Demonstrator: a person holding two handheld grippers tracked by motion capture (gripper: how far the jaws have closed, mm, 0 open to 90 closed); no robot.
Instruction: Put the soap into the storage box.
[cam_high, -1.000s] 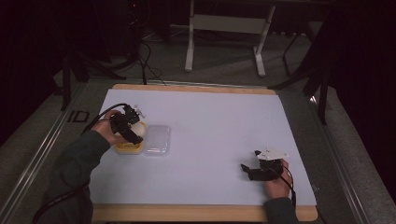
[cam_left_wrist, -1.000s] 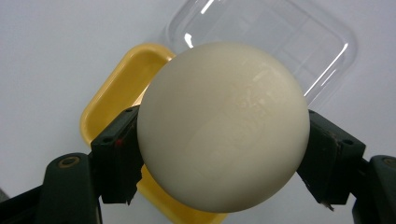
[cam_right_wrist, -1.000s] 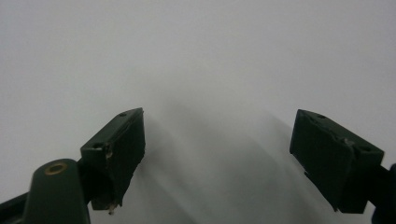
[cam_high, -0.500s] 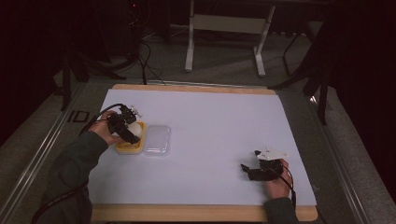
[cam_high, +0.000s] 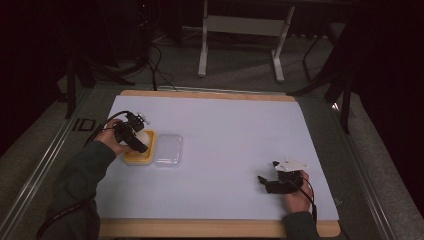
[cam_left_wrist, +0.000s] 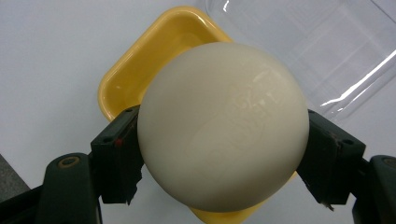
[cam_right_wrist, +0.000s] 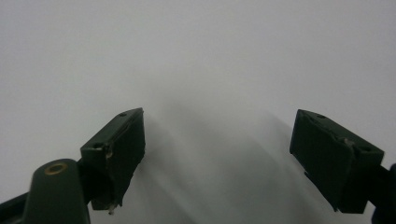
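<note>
At the left of the desk (cam_high: 225, 120), the person's left hand (cam_high: 107, 140) is holding the left gripper (cam_high: 136, 141) over the yellow tray (cam_high: 134, 158). Its jaws are pressing on either side of a white ball (cam_left_wrist: 223, 126), gripping it at its widest part. In the left gripper view the ball is hanging above the yellow tray (cam_left_wrist: 140, 70), covering most of it; whether the ball is touching the tray's floor is hard to judge from here. Just beside the yellow tray, on its right in the high view, a clear plastic lid (cam_high: 168, 150) is lying flat on the white desk surface, its edge seeming to touch the tray. In the left gripper view the clear plastic lid (cam_left_wrist: 322, 46) is showing behind the ball. Well apart from the yellow tray, toward the near right part of the desk, the right hand (cam_high: 296, 196) is keeping the right gripper (cam_high: 265, 183) low over the bare surface. Its jaws are standing wide apart, holding nothing, with the white desk (cam_right_wrist: 201, 56) between them.
</note>
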